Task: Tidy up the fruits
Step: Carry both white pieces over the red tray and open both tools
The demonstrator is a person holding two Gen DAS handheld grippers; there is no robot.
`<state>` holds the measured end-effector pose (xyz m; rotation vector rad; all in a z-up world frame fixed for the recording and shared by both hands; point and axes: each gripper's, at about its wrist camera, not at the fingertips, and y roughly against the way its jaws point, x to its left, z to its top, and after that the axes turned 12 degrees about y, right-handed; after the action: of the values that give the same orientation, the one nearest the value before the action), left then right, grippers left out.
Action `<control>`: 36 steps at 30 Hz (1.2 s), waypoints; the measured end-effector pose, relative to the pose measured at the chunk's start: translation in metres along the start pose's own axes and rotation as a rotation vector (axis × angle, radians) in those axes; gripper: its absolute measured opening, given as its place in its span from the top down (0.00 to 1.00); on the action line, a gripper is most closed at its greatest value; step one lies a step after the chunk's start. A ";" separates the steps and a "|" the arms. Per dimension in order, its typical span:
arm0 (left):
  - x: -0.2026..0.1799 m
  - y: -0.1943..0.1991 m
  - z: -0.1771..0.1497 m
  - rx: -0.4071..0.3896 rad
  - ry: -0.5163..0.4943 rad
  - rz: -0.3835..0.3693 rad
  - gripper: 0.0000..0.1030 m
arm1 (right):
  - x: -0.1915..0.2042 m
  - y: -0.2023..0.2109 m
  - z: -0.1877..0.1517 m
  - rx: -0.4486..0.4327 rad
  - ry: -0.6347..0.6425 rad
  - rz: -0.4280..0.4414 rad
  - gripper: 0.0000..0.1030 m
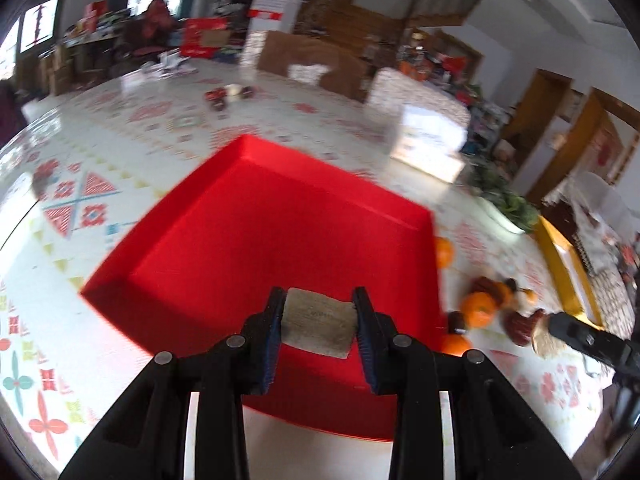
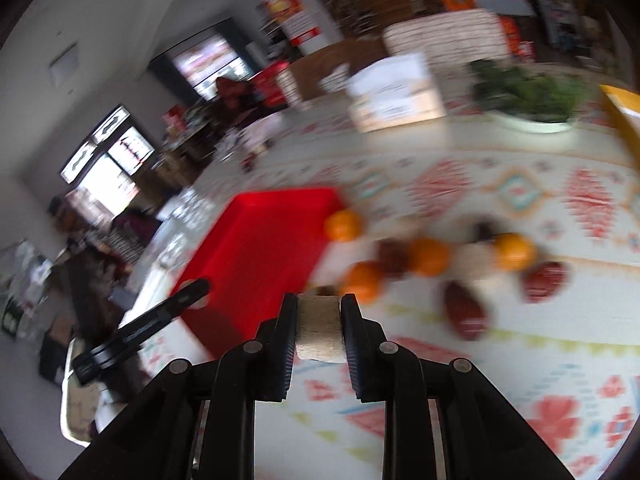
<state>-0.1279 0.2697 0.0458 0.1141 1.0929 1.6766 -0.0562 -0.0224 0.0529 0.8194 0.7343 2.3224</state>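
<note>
A beige block (image 1: 318,322) is sitting clamped between the left gripper (image 1: 318,334) fingers, above the red tray (image 1: 248,216). Oranges (image 2: 430,256) and dark red fruits (image 2: 466,312) are lying scattered ahead of the right gripper (image 2: 320,328), itself pinching another beige piece (image 2: 320,326).

A patterned table (image 1: 132,128) carries a red tray (image 1: 256,216) and oranges (image 1: 478,309).

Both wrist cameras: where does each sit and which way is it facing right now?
Left wrist: on the left gripper, angled down over the red tray; its own fingers clamp a beige piece; the right gripper shows at far right.
Right wrist: on the right gripper, angled down at the patterned tablecloth and oranges; its fingers clamp another beige piece; the left gripper shows at left.
Shared: red tray, oranges, dark red fruits, green plant.
</note>
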 end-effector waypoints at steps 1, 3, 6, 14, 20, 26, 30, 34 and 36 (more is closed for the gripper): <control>0.006 -0.001 0.001 0.002 0.009 0.004 0.68 | 0.013 -0.013 0.002 0.014 0.015 0.021 0.76; 0.015 -0.004 0.002 0.004 0.018 0.020 0.68 | 0.031 -0.033 0.005 0.038 0.043 0.046 0.76; 0.025 -0.007 0.004 0.006 0.027 0.036 0.68 | 0.047 -0.058 0.008 0.069 0.067 0.068 0.76; 0.038 -0.002 0.011 -0.008 0.050 0.032 0.57 | 0.084 -0.105 0.010 0.131 0.144 0.068 0.76; 0.046 0.006 0.014 -0.023 0.082 0.017 0.42 | 0.090 -0.110 0.007 0.127 0.172 0.052 0.75; 0.044 0.020 0.015 -0.049 0.100 0.010 0.34 | 0.092 -0.088 0.012 0.061 0.192 0.017 0.72; 0.032 0.037 0.012 -0.089 0.072 -0.002 0.29 | 0.072 -0.045 0.013 -0.033 0.185 -0.059 0.59; 0.009 0.049 0.006 -0.116 0.026 -0.040 0.26 | 0.025 0.014 0.004 -0.185 0.105 -0.192 0.37; -0.005 0.051 0.001 -0.118 -0.003 -0.057 0.25 | -0.004 0.035 -0.003 -0.219 0.024 -0.235 0.26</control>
<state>-0.1613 0.2666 0.0840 0.0099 0.9839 1.6843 -0.0669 -0.0502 0.0727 0.5758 0.5417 2.1566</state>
